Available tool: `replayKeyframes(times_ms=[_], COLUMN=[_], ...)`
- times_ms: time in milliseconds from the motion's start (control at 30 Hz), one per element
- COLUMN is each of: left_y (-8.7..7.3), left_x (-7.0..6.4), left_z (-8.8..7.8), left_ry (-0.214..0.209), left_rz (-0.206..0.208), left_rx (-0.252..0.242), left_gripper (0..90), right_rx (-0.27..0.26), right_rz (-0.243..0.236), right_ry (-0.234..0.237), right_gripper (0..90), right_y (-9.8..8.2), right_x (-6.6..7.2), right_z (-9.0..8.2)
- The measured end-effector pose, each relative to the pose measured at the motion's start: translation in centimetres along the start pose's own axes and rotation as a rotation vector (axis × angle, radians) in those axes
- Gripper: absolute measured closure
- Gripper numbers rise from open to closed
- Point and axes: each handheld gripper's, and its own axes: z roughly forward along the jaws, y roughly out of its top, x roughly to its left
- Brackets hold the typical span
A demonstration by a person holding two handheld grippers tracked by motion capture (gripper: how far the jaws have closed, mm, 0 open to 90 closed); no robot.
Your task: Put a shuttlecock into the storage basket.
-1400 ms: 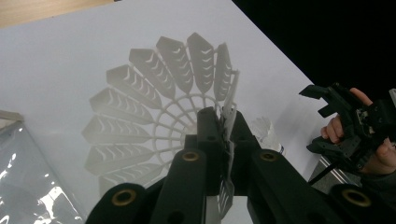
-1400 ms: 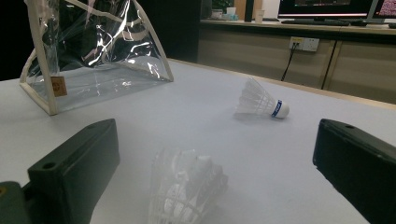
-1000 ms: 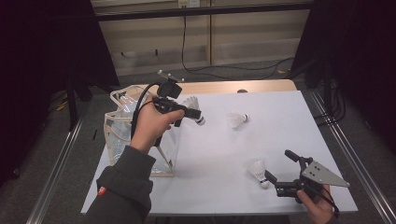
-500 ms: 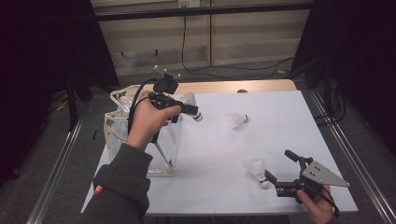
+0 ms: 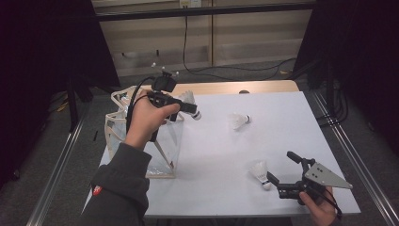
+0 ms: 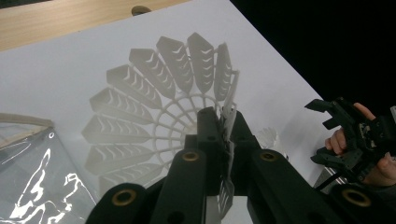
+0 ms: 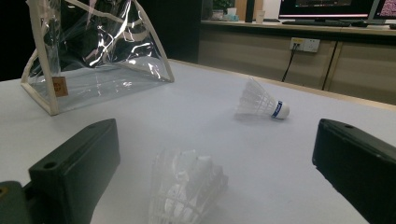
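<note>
My left gripper (image 5: 192, 111) is held in the air beside the top of the clear plastic bag (image 5: 141, 136), shut on a white shuttlecock (image 5: 188, 98). In the left gripper view the jaws pinch the rim of its feathered skirt (image 6: 159, 102), which fans out over the white table. My right gripper (image 5: 281, 167) rests near the table's front right corner, open. A second shuttlecock (image 5: 260, 173) lies just ahead of its jaws, seen blurred between them (image 7: 187, 191) without touching them. A third shuttlecock (image 5: 239, 121) lies mid-table, cork to the right (image 7: 261, 103).
The bag (image 7: 93, 56) has a cream frame and stands at the table's left edge. A wooden strip (image 5: 226, 87) runs along the far edge of the white table (image 5: 291, 122). Metal rails flank both sides. The right gripper (image 6: 348, 135) appears far off in the left gripper view.
My left gripper has drifted slightly left and up toward the bag's top with the shuttlecock in it. The right gripper has stayed put.
</note>
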Motion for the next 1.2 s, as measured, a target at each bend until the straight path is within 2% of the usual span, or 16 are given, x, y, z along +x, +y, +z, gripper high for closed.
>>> replayKeyframes(times_ms=[1200], left_y=[1.2], left_x=[0.4], left_z=[-1.6], left_ry=[0.041], left_rz=[-0.007], left_rx=[-0.009], left_gripper=[87.4], right_rx=[-0.004], right_rz=[0.009], right_ry=[-0.002], right_gripper=[0.5], right_y=[0.0], right_x=[0.0], right_z=[0.0])
